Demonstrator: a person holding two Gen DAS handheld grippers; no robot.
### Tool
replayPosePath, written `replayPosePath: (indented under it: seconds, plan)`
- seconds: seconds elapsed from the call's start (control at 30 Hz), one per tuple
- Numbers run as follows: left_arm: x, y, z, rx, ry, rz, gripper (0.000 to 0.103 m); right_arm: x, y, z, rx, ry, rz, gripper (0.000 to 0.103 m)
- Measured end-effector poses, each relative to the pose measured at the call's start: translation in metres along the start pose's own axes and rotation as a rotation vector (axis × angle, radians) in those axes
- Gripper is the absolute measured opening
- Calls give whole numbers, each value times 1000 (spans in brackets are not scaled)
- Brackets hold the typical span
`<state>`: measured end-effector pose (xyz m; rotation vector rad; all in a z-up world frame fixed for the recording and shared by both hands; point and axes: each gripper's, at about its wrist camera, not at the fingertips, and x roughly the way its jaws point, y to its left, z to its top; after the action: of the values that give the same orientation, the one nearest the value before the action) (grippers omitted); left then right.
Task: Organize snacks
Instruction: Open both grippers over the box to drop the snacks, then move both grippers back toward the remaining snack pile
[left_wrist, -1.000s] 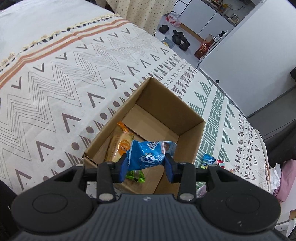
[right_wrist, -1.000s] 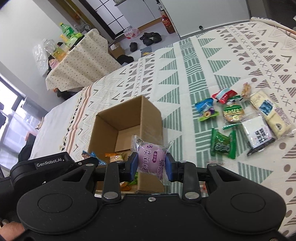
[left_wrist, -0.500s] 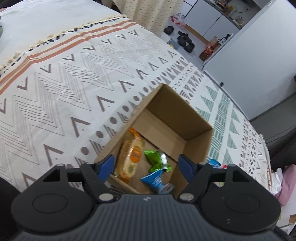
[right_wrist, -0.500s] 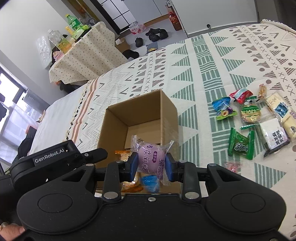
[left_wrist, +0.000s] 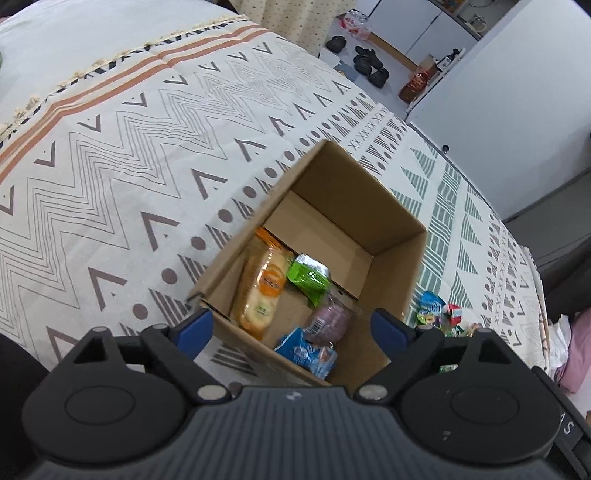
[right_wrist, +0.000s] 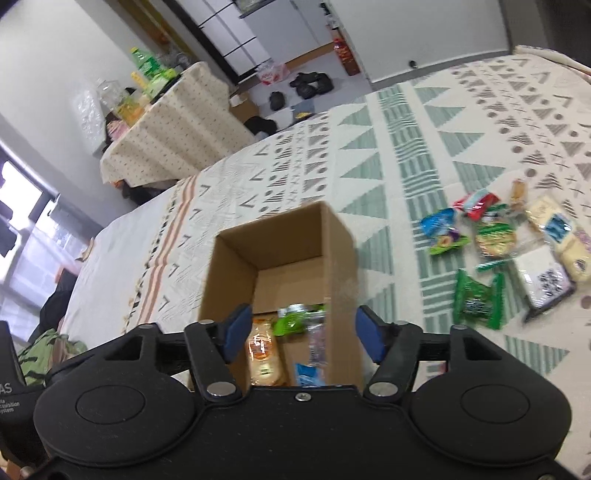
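- Hovering over the cardboard box (left_wrist: 388, 236), our left hand-held gripper (left_wrist: 291, 328) has its blue pads spread wide with nothing between them, and our right hand-held gripper (right_wrist: 301, 334) is just as wide and just as empty.
- We count 4 snacks on the box floor: an orange cracker pack (left_wrist: 264, 291), a green packet (left_wrist: 308, 275), a purple wrapped bun (left_wrist: 330, 319) and a blue packet (left_wrist: 308, 350) (the bun looks blurred, so it may not have settled).
- We still have a loose group of snacks (right_wrist: 517, 254) lying on the patterned bedspread (right_wrist: 424, 155) to the right of the box, well apart from both grippers, including a dark green packet (right_wrist: 478, 299) nearest the box.
- We risk nudging the box: both grippers sit low over its near rim, and a careless swing toward the pile could catch the right wall and slide or tip the light box on the soft bedding.
- We could also misgrasp the flat packets, since pads pressing down into yielding fabric may pinch cloth along with the wrapper, or skid off slick foil.
- We might grab 2 at once, because several packets in the group touch or overlap (the pale ones at the far right especially).
- We judge crushing the crackers a smaller danger, should later snacks be dropped on them from a height.
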<state>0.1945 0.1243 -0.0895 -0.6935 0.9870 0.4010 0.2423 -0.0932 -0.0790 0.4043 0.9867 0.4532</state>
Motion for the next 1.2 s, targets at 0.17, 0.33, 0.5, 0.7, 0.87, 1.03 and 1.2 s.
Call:
replayPosePath:
  seconds: [0.17,0.33,0.5,0.7,0.87,1.03,1.2]
  plan:
    - [-1,-16,-12,50,-27,18,103,-13,-26,-2,24,-27,-62,79]
    - [-4,-35,-24,96,-45,18,103,-25,-53,-5,52,-29,-80,87]
    - [-7,-50,-35,122,-57,5,103,-34,-74,-9,73,-29,-84,92]
    - [-6,-65,-46,153,-56,-6,103,-45,-99,-14,104,-37,-107,100]
    - [-5,-82,-58,200,-49,-14,103,-53,-119,-17,132,-38,-113,100]
    - [-1,-99,-71,243,-23,-7,103,-60,-136,-17,139,-45,-126,100]
    - [5,-111,-82,266,-2,-18,103,-68,-152,-15,142,-56,-125,100]
